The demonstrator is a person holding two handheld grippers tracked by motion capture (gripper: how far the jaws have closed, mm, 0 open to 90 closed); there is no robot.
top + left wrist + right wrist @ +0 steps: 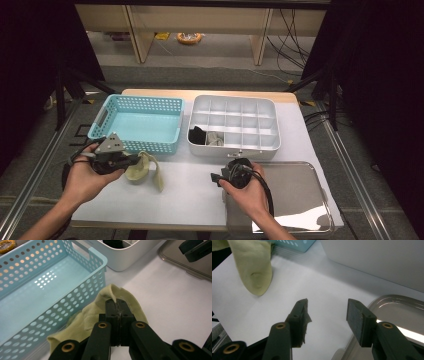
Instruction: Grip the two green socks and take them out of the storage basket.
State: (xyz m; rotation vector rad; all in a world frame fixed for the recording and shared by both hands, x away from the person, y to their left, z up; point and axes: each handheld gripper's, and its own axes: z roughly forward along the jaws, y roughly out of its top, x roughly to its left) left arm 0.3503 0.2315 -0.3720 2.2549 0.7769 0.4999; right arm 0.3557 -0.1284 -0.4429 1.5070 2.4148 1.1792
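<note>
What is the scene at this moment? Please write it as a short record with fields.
held item: pale yellow-green sock, pinched at a fold
left tongs: shut on the sock, beside the basket's front wall
right tongs: open, nothing between the jaws, over the white table at the tray's edge
basket: light blue, perforated, with a bare floor
divided box: white; a dark item and a light item in front-left compartments
tray: metal, at the front right
sock position: one end hangs down toward the table

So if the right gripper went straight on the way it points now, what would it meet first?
Probably bare white table, then the pale yellow-green sock hanging from the left gripper; depth is unclear.
</note>
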